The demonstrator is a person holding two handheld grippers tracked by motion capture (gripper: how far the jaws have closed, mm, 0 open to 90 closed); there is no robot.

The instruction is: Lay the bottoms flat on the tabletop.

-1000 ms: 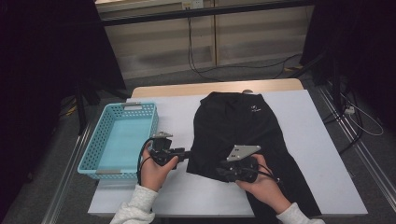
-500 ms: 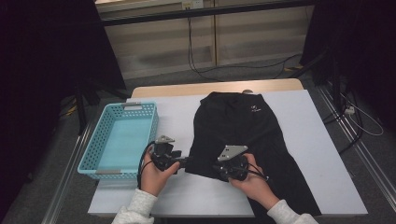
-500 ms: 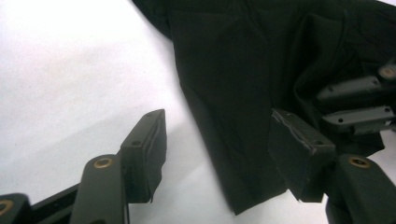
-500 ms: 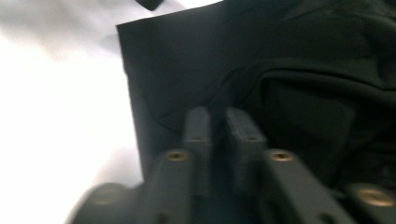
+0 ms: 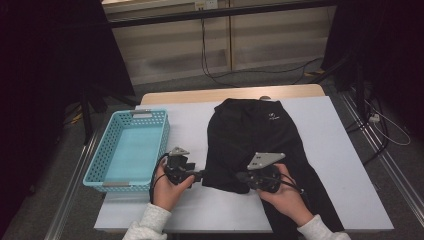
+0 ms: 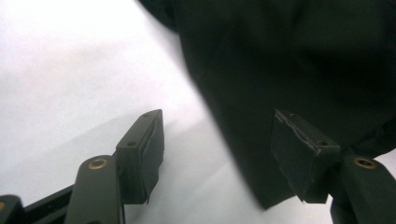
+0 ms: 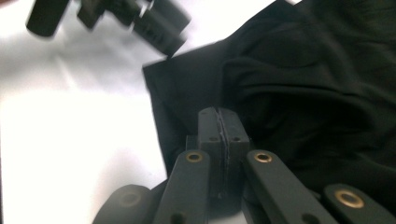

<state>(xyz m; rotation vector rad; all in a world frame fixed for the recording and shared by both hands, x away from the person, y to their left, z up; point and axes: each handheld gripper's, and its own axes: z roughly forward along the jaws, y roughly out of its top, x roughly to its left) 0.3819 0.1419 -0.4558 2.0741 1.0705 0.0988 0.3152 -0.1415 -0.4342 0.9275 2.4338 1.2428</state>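
A black garment (image 5: 255, 130) lies spread on the white table (image 5: 340, 150), one leg running to the near edge. My left gripper (image 5: 202, 175) sits at the garment's lower-left corner. Its jaws have just been opening and stand open (image 6: 217, 123), with the cloth's edge (image 6: 303, 56) between them beside one pad and neither pad pressing it. My right gripper (image 5: 238, 176) points left over the same corner. Its jaws have just been closing, and the pads (image 7: 219, 114) meet on a fold of the garment (image 7: 317, 93). The left gripper (image 7: 154, 28) shows blurred beyond.
A light blue plastic basket (image 5: 100, 167) stands at the table's left edge, close to my left hand. A wooden strip (image 5: 200, 95) runs along the far edge. Cables lie on the floor behind and to the right of the table.
The right hand slid slightly left toward the left gripper, then back right. The left hand stayed put.
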